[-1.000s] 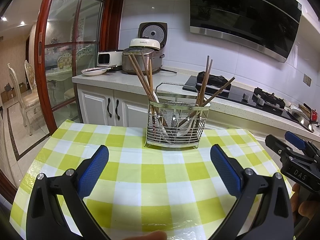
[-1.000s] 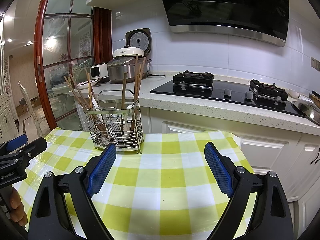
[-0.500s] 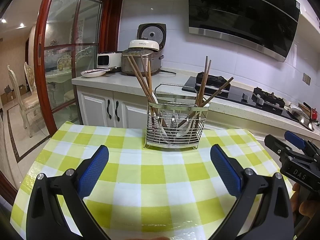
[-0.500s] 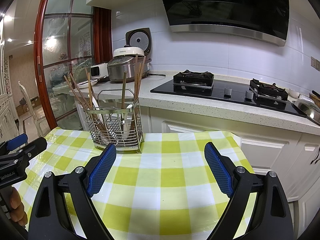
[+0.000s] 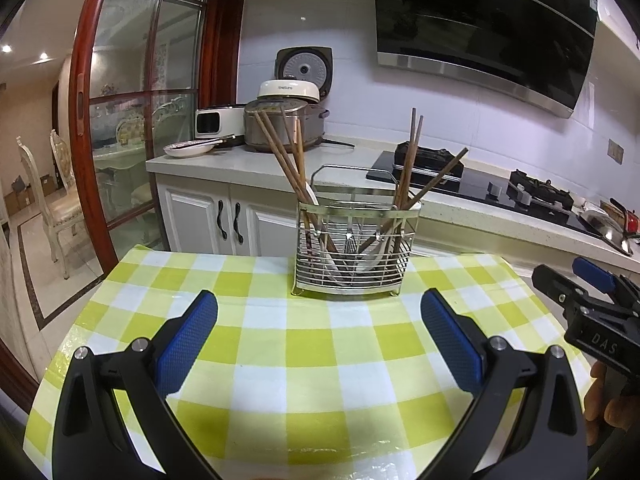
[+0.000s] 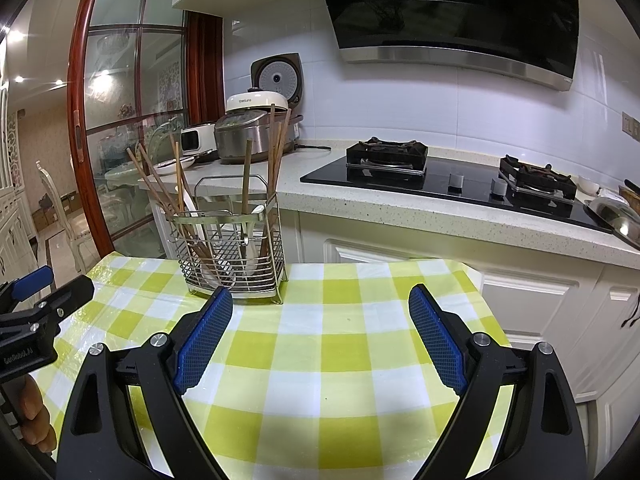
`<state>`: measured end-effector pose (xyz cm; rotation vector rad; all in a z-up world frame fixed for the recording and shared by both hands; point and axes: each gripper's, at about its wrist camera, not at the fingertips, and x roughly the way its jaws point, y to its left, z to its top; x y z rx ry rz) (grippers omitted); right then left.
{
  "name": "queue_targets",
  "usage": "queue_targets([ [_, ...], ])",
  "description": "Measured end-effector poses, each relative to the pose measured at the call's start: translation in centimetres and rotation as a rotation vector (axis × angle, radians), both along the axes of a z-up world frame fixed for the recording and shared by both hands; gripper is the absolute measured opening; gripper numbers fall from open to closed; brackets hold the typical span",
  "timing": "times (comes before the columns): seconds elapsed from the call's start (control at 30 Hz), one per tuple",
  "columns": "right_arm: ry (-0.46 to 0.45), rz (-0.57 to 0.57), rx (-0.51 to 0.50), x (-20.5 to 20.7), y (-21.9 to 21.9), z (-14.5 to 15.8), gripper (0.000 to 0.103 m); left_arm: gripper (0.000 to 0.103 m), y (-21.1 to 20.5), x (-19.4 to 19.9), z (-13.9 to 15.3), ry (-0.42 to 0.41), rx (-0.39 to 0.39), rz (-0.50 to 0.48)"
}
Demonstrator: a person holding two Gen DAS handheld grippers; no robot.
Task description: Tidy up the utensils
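Note:
A wire utensil basket (image 5: 354,250) stands at the far edge of the table with the green checked cloth (image 5: 312,344). It holds several brown chopsticks (image 5: 286,156), a white spoon and metal cutlery. It also shows in the right wrist view (image 6: 234,254). My left gripper (image 5: 320,334) is open and empty, a little short of the basket. My right gripper (image 6: 320,332) is open and empty, to the right of the basket. The right gripper shows at the right edge of the left wrist view (image 5: 588,300).
Behind the table runs a kitchen counter (image 6: 400,208) with a rice cooker (image 5: 286,120), a gas hob (image 6: 440,172) and a pan (image 6: 616,216). White cabinets (image 5: 224,220) stand below. A glass door (image 5: 132,120) is at the left.
The left wrist view has shifted slightly; the basket sits a little higher in it. Both grippers stay open. The right wrist view is unchanged.

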<state>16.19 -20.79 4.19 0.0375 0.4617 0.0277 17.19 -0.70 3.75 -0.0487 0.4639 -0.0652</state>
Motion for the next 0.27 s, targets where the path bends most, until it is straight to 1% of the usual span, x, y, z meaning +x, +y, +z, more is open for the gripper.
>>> queue_targets([
  [0.17,0.005,0.002,-0.002,0.1,-0.1,-0.2,0.084,0.098,0.5,0.2,-0.2,0.015,-0.020,-0.010],
  [0.27,0.038,0.004,0.022,0.5,-0.8,-0.7,0.084,0.099,1.4,0.5,-0.7,0.042,-0.034,-0.015],
])
